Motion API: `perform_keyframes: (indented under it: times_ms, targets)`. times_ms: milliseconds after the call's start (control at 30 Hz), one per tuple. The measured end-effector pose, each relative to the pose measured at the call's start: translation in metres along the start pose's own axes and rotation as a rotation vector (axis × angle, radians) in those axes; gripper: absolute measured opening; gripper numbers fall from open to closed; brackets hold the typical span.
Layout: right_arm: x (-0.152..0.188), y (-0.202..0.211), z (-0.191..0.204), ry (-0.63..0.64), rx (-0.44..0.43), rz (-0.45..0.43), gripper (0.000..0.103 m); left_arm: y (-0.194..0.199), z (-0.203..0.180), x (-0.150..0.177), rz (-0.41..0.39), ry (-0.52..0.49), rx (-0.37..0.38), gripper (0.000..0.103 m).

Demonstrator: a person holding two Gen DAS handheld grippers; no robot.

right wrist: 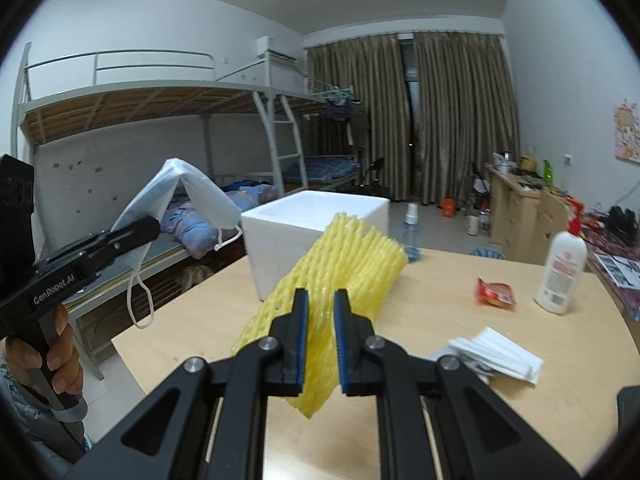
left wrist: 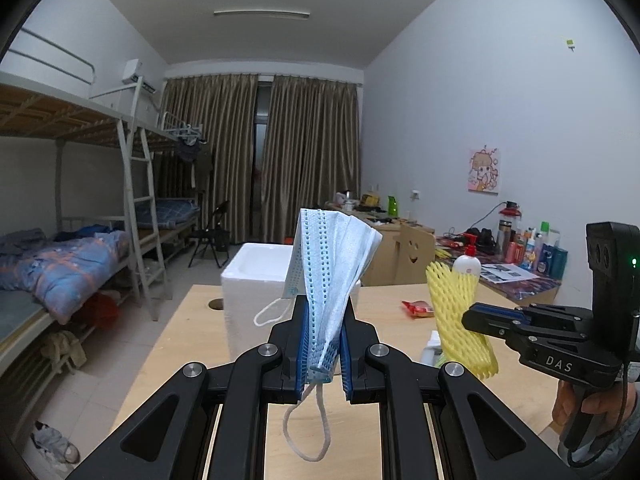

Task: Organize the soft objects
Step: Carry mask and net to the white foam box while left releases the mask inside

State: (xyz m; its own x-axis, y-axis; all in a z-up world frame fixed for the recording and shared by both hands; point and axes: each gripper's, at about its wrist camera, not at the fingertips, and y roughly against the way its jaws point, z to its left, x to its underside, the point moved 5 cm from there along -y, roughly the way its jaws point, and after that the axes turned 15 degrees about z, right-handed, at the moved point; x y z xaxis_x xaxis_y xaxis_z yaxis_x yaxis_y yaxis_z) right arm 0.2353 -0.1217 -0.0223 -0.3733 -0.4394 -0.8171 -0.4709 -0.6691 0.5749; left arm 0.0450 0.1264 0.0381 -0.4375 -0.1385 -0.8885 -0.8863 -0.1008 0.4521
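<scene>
My left gripper (left wrist: 323, 312) is shut on a folded light-blue face mask (left wrist: 334, 264), whose ear loops dangle below the jaws; the same mask (right wrist: 188, 192) shows at the left of the right wrist view, held above the table's edge. My right gripper (right wrist: 321, 300) is shut on a yellow foam fruit net (right wrist: 352, 256), lifted above the wooden table (right wrist: 440, 392); the net (left wrist: 452, 300) also appears at the right of the left wrist view. An open white foam box (right wrist: 316, 236) stands at the table's far edge, ahead of both grippers.
On the table lie a red snack packet (right wrist: 495, 294), a white pump bottle (right wrist: 562, 272) and a pack of white tissues (right wrist: 496, 356). Bunk beds (left wrist: 72, 240) stand left, a cluttered desk (left wrist: 508, 256) right. A person's hand (right wrist: 60, 352) holds each gripper.
</scene>
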Motion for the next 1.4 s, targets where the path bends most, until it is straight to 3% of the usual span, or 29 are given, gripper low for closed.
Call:
perform_keyframes:
  times_ms: [533,967,1400]
  targets:
    - [-0.025,-0.011,0.018,0.053,-0.021,-0.001,0.015,-0.017,0.011,-0.015,0.026,0.009,-0.011,0.014]
    - [-0.069,-0.019,0.017,0.075,-0.03,-0.01,0.015,-0.045,0.022,-0.059,0.056,0.001,-0.01,0.014]
    - [-0.101,-0.039,0.01,0.104,-0.027,-0.003,0.015,-0.077,0.038,-0.1,0.038,0.001,-0.013,0.014]
